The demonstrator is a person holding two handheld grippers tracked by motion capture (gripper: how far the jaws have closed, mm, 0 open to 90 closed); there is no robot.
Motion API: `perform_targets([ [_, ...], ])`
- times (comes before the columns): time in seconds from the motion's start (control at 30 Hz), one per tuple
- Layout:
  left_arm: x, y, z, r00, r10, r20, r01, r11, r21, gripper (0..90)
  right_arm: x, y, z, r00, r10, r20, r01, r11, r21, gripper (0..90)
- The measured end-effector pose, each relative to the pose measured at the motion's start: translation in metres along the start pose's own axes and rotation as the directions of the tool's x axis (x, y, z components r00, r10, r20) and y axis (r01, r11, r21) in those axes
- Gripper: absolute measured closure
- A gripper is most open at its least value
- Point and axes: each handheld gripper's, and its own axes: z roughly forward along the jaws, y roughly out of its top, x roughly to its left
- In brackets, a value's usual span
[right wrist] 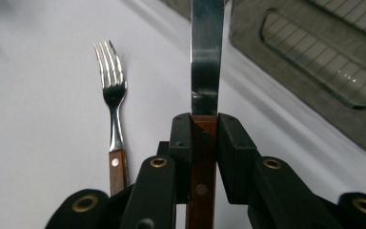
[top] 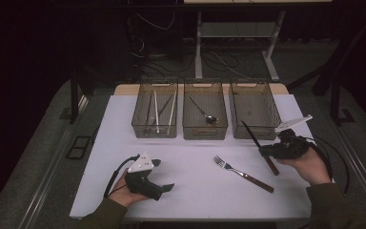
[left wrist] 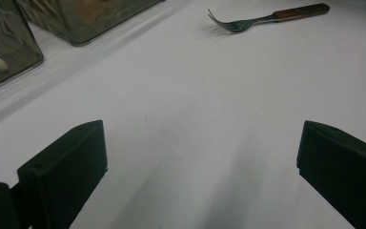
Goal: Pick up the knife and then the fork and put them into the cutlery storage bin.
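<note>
Two grippers work over a white worktop [top: 190,191] in a dim room. At right, the right gripper [right wrist: 205,129] is clenched on a knife [top: 257,140], its jaws pinching the wooden handle just below the blade, seen close in the right gripper view. From the high view the knife is held off the worktop, blade pointing far and left toward the right bin [top: 253,110], handle slanting near and right past the hand [top: 310,164]. A fork [top: 242,173] with a wooden handle lies flat on the worktop just left of the knife, tines pointing far-left, touching neither gripper. At near left, the left gripper [top: 159,174] rests low over bare worktop, released, its jaws spread wide with nothing between them. Three clear bins stand in a row at the far edge: the left bin [top: 155,110] holds chopsticks [top: 158,112], the middle bin [top: 205,110] a spoon [top: 204,112].
</note>
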Motion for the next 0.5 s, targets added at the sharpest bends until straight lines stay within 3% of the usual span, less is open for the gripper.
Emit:
perform_targets([
  [0.3,0.000,0.000,0.000,1.0000,0.000,-0.002,0.000,1.0000,0.002,1.6,-0.008,-0.003,-0.012,0.9984,0.057,-0.002,-0.056,0.989,-0.135,77.5],
  [0.5,0.001,0.000,0.000,0.9999,-0.010,-0.002,0.010,0.9999,0.001,1.6,-0.012,-0.003,-0.022,0.9959,0.090,0.011,-0.085,0.969,-0.231,77.5],
])
